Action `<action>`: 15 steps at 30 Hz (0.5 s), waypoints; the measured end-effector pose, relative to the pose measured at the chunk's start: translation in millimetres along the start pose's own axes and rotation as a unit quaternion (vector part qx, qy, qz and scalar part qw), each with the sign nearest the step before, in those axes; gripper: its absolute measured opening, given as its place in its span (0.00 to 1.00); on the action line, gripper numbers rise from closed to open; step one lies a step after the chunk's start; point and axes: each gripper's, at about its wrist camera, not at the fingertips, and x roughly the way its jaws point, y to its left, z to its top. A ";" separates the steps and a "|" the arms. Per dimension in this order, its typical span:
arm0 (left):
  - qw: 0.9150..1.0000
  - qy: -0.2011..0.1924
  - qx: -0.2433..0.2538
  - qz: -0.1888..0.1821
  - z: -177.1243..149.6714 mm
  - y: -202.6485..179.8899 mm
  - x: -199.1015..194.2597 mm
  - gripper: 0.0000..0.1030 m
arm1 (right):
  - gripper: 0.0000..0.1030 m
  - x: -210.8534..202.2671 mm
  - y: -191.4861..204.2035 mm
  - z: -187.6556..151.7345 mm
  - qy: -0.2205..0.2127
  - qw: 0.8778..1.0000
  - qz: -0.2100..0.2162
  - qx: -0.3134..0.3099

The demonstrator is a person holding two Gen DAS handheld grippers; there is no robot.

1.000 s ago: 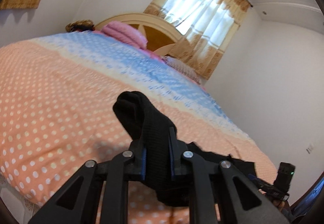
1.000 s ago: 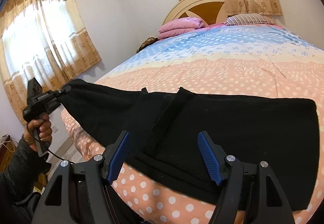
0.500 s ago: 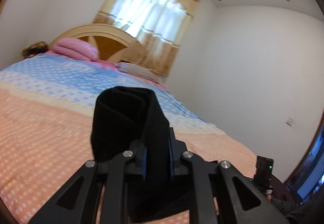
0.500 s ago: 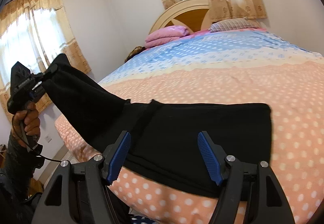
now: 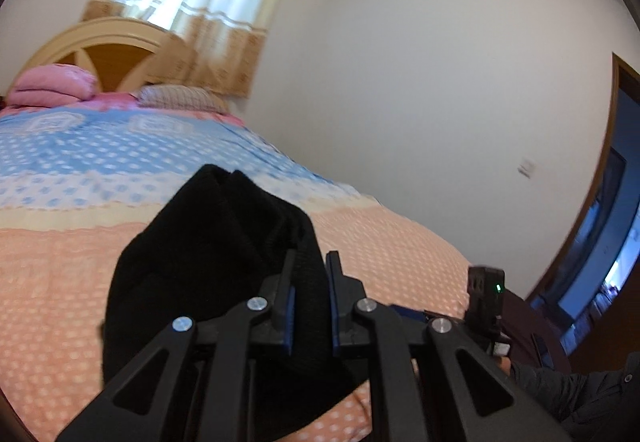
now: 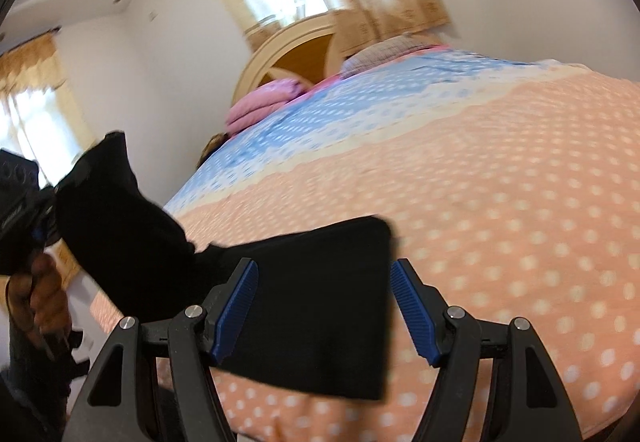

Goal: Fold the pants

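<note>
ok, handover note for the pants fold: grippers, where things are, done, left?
Left gripper: shut on one end of the black pants, lifted off the bed.
Right gripper: open above the part lying flat near the bed's front edge, holding nothing.
Done: that end is raised for a fold.
Left: probably carry it over the flat part, release, smooth, then any further folds.
</note>
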 end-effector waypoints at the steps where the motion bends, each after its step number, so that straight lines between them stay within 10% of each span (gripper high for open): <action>1: 1.000 0.009 0.003 -0.006 -3.6 -3.9 5.5 0.13 | 0.68 -1.2 -7.1 1.6 -0.004 1.000 -0.008 0.011; 15: 0.990 0.136 0.018 -0.017 -71.2 -29.7 115.1 0.15 | 0.68 2.3 -30.8 -5.1 -0.003 0.998 -0.029 0.048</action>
